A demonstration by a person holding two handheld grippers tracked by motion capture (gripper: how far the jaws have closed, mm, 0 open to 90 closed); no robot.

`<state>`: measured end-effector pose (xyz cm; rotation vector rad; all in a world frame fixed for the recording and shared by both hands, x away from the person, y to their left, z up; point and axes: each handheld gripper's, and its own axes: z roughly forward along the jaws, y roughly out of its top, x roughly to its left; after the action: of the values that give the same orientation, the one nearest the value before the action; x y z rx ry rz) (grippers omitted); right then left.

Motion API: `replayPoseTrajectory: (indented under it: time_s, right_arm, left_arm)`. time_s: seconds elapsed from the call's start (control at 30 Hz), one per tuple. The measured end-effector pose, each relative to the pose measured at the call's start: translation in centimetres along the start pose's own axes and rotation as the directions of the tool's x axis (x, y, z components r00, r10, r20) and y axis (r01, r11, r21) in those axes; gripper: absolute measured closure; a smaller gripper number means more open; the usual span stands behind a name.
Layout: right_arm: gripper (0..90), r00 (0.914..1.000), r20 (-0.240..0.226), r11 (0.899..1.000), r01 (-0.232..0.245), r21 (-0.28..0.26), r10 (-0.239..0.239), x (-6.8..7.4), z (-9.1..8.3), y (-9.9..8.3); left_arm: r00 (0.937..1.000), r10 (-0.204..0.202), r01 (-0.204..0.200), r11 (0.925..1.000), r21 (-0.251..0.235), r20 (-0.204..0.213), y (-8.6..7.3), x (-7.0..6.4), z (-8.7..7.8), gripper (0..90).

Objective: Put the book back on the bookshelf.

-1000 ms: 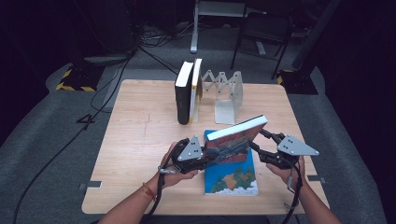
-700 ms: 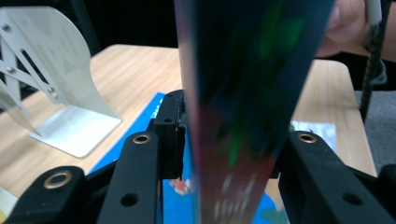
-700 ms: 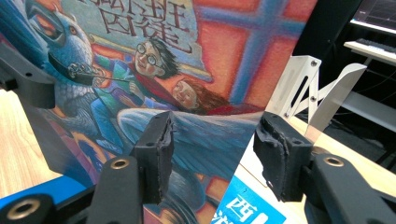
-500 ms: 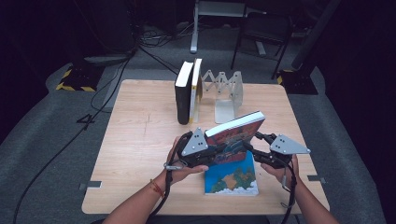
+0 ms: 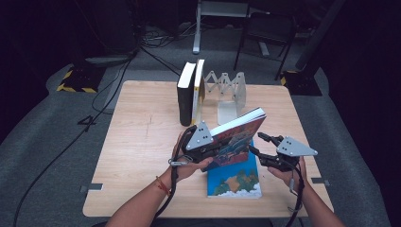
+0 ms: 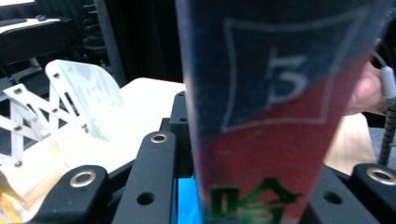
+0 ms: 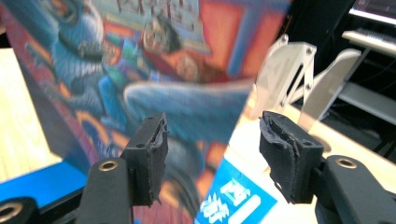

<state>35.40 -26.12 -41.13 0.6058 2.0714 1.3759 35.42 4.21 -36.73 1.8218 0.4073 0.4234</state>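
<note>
Illustrated book (image 5: 235,138) tilted above blue book (image 5: 235,182) at table's (image 5: 142,142) near edge, spine clamped in left gripper (image 5: 201,146). Right gripper (image 5: 262,144) spread wide beside cover. Advisable: firm spine grip, right steadies free edge, raise upright toward expanding bookend (image 5: 229,92).

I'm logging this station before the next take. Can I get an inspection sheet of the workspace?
Surface: wooden table, bare at left.
Job's things: illustrated book lifted, tilted; blue book flat under it.
Clutter: two upright books against the folding bookend rack.
Grippers: left gripper shut on the illustrated book's spine; right gripper open beside its cover.
Cables: one trails from each gripper; more on the floor.
Surroundings: dark room, grey carpet, chair legs.
</note>
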Motion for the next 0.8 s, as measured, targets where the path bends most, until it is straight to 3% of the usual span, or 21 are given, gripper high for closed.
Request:
replayPoseTrajectory:
  time_s: [0.17, 0.2, 0.23, 0.33, 0.5, 0.7, 0.8]
  right_arm:
    - [39.1, 0.9997, -0.021, 0.994, 0.01, 0.104, -0.008, -0.5, -0.8, -1.5]
    - [39.1, 0.9997, -0.021, 0.994, 0.01, 0.104, -0.008, -0.5, -0.8, -1.5]
    - [38.5, 0.9996, -0.026, 0.99, 0.012, 0.143, -0.008, -0.7, -1.0, -2.1]
    - [38.2, 0.9993, -0.035, 0.986, -0.007, 0.166, 0.013, -0.8, -1.4, -2.7]
    - [37.1, 0.9994, -0.034, 0.974, 0.006, 0.225, 0.001, -1.0, -1.9, -3.9]
    - [36.1, 0.9995, -0.024, 0.97, -0.012, 0.243, 0.019, -1.4, -2.2, -4.6]
    - [33.4, 0.9997, -0.016, 0.966, -0.012, 0.257, 0.017, -1.4, -1.9, -4.9]
  left_arm:
    - [0.9995, -0.031, 0.031, 0.9994, -0.012, -0.009, -0.1, 0.6, 0.2, 73.1]
    - [0.9995, -0.031, 0.031, 0.9994, -0.012, -0.009, -0.1, 0.6, 0.2, 73.2]
    - [0.9994, -0.031, 0.03, 0.9995, -0.013, -0.013, -0.1, 0.7, 0.3, 73.2]
    - [0.9991, -0.035, 0.035, 0.9993, -0.013, -0.025, 0.3, 1.2, 0.4, 73.3]
    - [0.9963, -0.034, 0.032, 0.9992, -0.024, -0.079, 1.1, 2.0, 0.6, 73.5]
    - [0.988, -0.051, 0.046, 0.9982, -0.038, -0.146, 2.1, 3.6, 0.7, 73.5]
    - [0.9784, -0.063, 0.054, 0.9973, -0.049, -0.197, 2.6, 5.0, 0.6, 73.5]
